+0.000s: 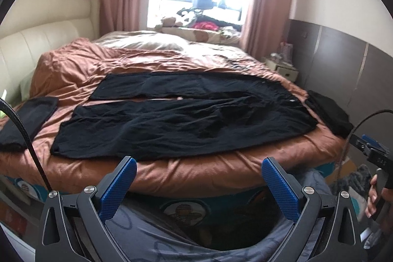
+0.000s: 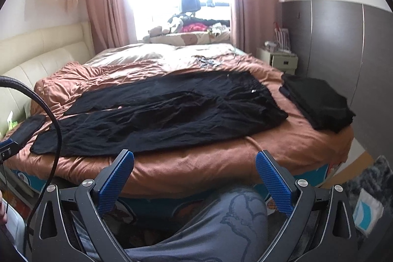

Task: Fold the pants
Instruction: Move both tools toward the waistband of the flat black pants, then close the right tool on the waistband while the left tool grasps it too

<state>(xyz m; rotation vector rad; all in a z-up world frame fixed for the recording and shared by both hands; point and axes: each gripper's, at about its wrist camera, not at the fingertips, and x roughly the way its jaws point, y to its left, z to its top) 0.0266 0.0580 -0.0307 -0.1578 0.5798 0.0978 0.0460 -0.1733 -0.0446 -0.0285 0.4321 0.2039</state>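
Black pants (image 1: 172,119) lying flat ahead of both claws, long axis crossing left-right | left gripper (image 1: 199,178) and right gripper (image 2: 195,172) both gaping wide, holding nothing | waistband sitting nearer right.

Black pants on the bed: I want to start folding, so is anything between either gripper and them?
Nothing visible. The black pants lie spread flat, uncovered; only bare brown duvet separates them from the open left gripper and right gripper.
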